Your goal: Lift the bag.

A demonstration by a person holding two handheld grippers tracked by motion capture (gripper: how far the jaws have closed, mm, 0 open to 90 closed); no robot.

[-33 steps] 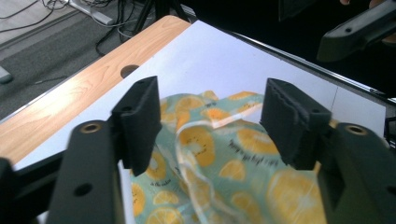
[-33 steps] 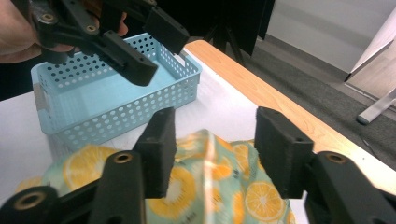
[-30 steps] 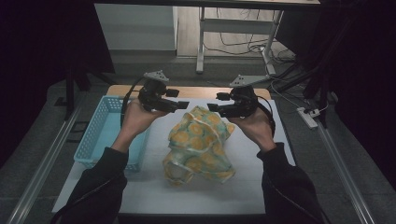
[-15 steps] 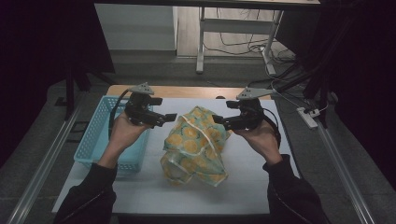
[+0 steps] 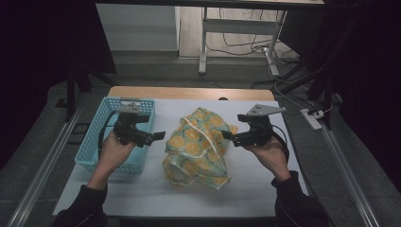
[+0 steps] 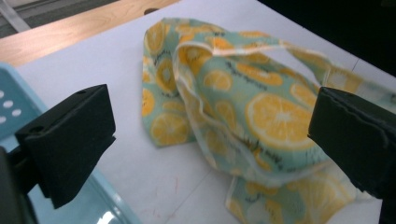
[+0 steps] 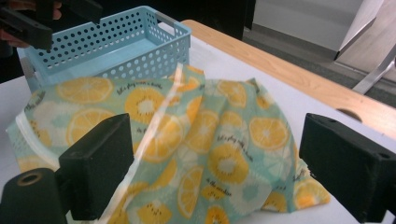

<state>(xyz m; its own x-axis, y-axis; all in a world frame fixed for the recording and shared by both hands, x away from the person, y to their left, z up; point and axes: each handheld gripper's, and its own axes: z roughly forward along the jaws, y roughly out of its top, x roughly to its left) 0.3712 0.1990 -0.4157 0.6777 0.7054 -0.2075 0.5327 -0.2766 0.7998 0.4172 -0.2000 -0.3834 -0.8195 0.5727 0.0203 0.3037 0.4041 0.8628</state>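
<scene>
- Dark room around a white counter (image 5: 265, 189), wooden strip along its far edge, metal rails on the floor at both sides.
- Lay crumpled at the counter's middle: citrus-print cloth (image 5: 198, 146), pale hem folded over on top, its near corner short of the front edge.
- Stood at the counter's left edge: blue perforated basket (image 5: 94, 142), just beside the cloth but apart from it.
- Hovered over the basket's right rim: left claw (image 5: 158, 136), pointed toward the cloth, jaws just opened wide, nothing between them; in the left gripper view, cloth (image 6: 243, 107) seen beyond the gap, untouched.
- Hovered at the cloth's right side: right claw (image 5: 226, 137), pointed inward, jaws just opened wide, nothing pressed; in the right gripper view, cloth (image 7: 187, 140) spread beyond the pads, basket (image 7: 116, 46) behind it.
- Bare white counter left open in front of the cloth and along the right, under the right hand (image 5: 269, 153).
- Narrow strip of counter only between basket and cloth.
</scene>
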